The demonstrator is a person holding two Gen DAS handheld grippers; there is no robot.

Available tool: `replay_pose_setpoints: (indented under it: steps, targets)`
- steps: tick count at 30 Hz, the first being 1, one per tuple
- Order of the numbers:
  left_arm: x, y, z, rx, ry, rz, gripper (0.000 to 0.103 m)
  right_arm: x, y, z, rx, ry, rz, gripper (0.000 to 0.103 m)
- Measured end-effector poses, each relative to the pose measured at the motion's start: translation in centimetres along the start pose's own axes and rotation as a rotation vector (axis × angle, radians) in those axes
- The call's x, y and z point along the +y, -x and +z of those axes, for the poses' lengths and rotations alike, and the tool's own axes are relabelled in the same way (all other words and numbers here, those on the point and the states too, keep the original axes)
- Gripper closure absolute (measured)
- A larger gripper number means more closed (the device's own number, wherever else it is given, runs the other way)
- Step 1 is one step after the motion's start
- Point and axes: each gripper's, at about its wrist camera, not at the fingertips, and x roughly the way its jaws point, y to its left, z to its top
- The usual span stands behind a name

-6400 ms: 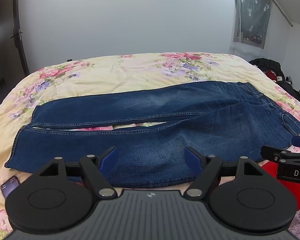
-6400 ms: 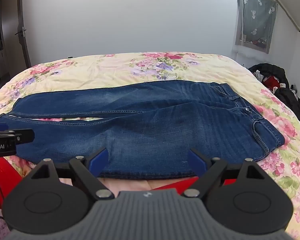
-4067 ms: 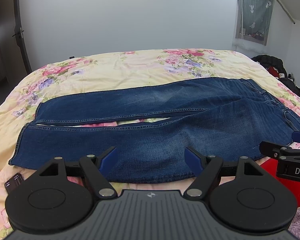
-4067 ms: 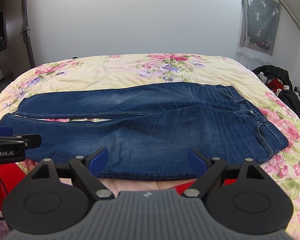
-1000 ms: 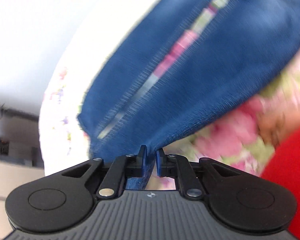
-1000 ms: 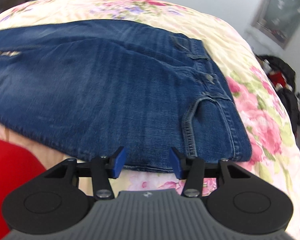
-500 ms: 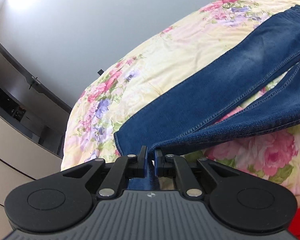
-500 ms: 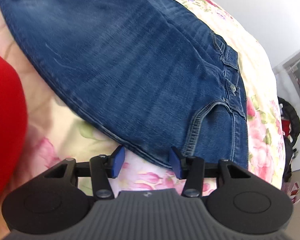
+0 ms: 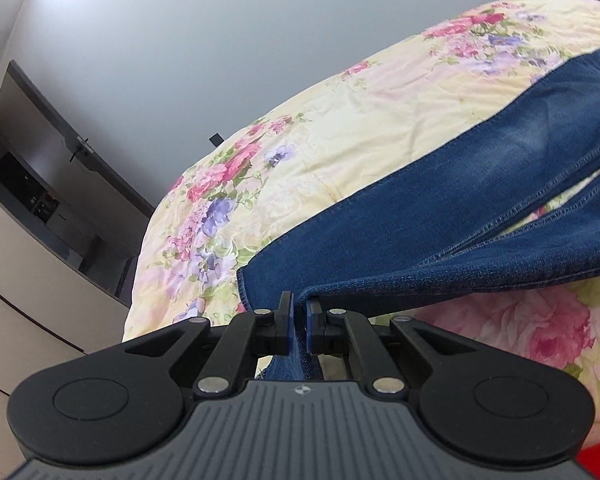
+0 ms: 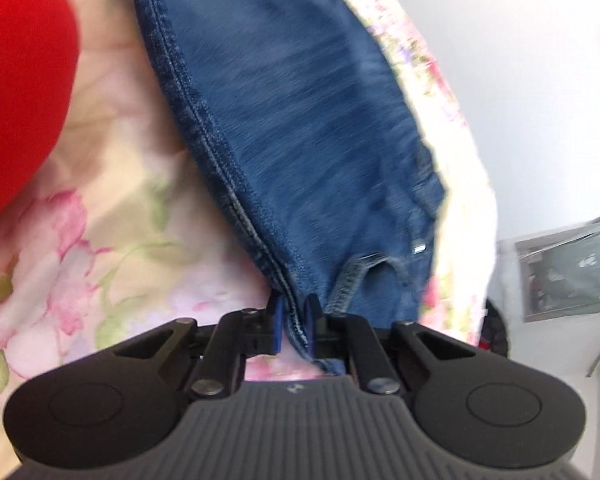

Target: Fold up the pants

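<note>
You are gripping the jeans [image 9: 480, 208] at both ends of the near edge; they are lying lengthwise across the floral bedspread [image 9: 340, 128], far leg flat, near leg rising off it. Your left gripper [image 9: 298, 322] is clamping the hem corner of the near leg, denim running between its blue pads; its jaws have just been closing the last little way onto that fabric. Your right gripper [image 10: 294, 326] is pinching the side seam by the front pocket at the waist end; its jaws have just been snapping closed on that seam, and the view is blurring, so how deep the bite goes is hard to tell.

I judge you are starting the lengthwise fold, near leg over far leg; to do it well, be lifting both ends together, keeping the edge taut between your hands so the middle is not sagging; be carrying it over until the outer seams are lining up, then lowering evenly. Be watching the right grip, since a thick seam can slip out.

Compared with a second ago, the right jaws were standing wide just short of the waist edge and are now holding it; the left view was blurred and close to the cloth, and is now looking from higher, with the hem lifted clear of the bedspread.
</note>
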Motion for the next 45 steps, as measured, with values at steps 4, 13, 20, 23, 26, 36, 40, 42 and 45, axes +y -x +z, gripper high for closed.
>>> replay_pose_setpoints:
  steps: [4, 13, 20, 23, 26, 36, 40, 42, 45]
  targets:
    - [1.0, 0.3, 0.7, -0.003, 0.036, 0.006, 0.098, -4.2, 1.5, 1.9, -0.035, -0.097, -0.083, 0.1]
    - [3.9, -0.5, 2.6, 0.011, 0.113, 0.032, 0.098, -13.3, 2.0, 8.3, -0.086, -0.231, -0.227, 0.101]
    - [4.2, -5.3, 5.3, 0.076, 0.084, 0.062, 0.099, -18.4, -4.2, 14.7, -0.068, -0.252, -0.275, 0.101]
    - [3.7, -8.7, 7.0, 0.103, 0.065, 0.067, 0.099, -19.9, -8.1, 17.3, -0.046, -0.243, -0.281, 0.101]
    - [2.9, -12.6, 8.9, 0.132, 0.026, 0.083, 0.099, -21.0, -12.7, 19.5, -0.021, -0.23, -0.276, 0.101]
    - [-1.5, -25.2, 11.8, 0.249, -0.165, 0.078, 0.099, -18.8, -27.7, 24.1, 0.08, -0.175, -0.2, 0.1]
    - [-2.3, -28.5, 11.1, 0.293, -0.181, 0.07, 0.099, -16.9, -31.4, 24.4, 0.116, -0.167, -0.177, 0.1]
    - [-2.5, -29.6, 10.8, 0.303, -0.175, 0.064, 0.092, -16.1, -31.9, 24.2, 0.117, -0.164, -0.178, 0.098]
    - [-2.1, -30.2, 10.3, 0.295, -0.148, 0.073, 0.073, -15.9, -31.9, 24.2, 0.126, -0.193, -0.183, 0.093]
